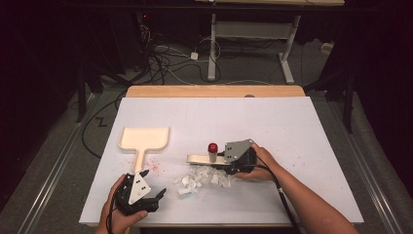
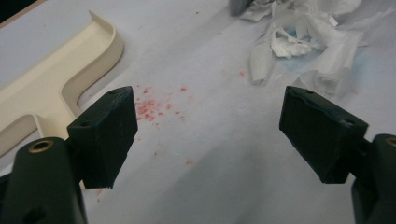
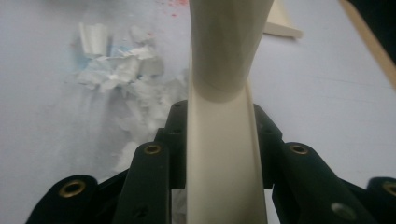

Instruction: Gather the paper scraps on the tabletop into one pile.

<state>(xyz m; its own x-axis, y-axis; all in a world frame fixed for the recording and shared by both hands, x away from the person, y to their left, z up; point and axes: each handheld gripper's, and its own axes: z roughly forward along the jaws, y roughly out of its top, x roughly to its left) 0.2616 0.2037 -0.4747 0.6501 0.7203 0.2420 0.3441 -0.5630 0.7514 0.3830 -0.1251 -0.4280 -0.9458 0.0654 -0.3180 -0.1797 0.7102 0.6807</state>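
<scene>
My right gripper (image 1: 225, 165) pinches the cream brush (image 3: 223, 140) by its handle, long axis pointing straight ahead of the jaws, paper scraps (image 1: 202, 178) just beside.

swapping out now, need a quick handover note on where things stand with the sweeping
Right gripper: shut on the cream brush, its head beside the paper scraps.
Left gripper: open, nothing between its jaws, at the near table edge.
Dustpan: flat on the white table, left of the scraps, not held.
Done: brush picked up.
Left: hold the dustpan, sweep in the scraps; maybe the red crumbs too.
</scene>
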